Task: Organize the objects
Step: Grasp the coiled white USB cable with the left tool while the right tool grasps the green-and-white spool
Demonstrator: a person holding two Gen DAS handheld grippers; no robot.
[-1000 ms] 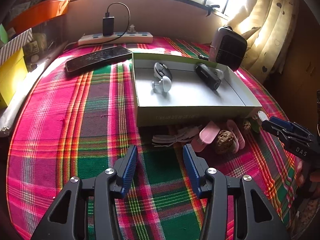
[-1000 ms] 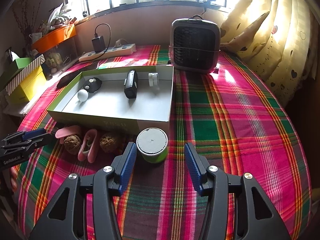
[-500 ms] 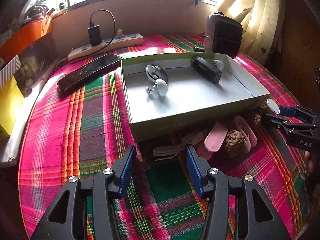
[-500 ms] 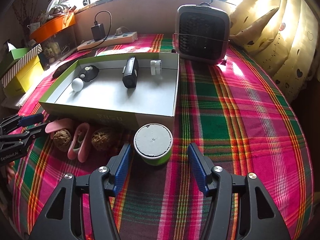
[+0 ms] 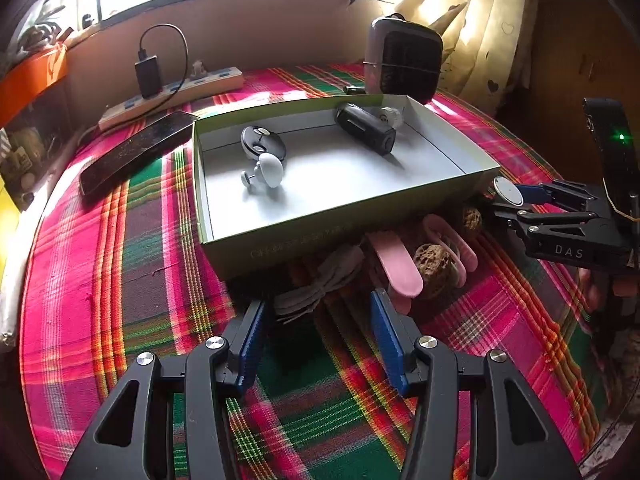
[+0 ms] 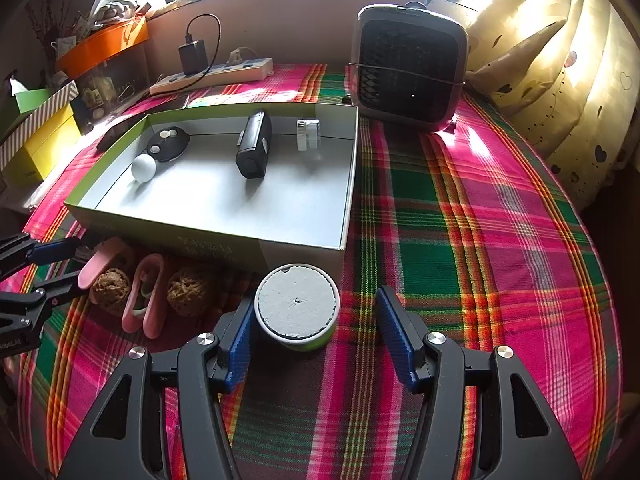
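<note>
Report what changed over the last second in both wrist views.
The right hand-held gripper opened wider and closed in on the round green tub with a grey lid, which now sits between its open fingers, ungripped. The left hand-held gripper neared the bundled white cable. The green cardboard box and its contents stayed put.

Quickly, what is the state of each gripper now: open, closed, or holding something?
Left gripper: open, holding nothing; the white cable bundle lies between its fingers.
Right gripper: open, holding nothing; the round container sits between its fingers.
</note>
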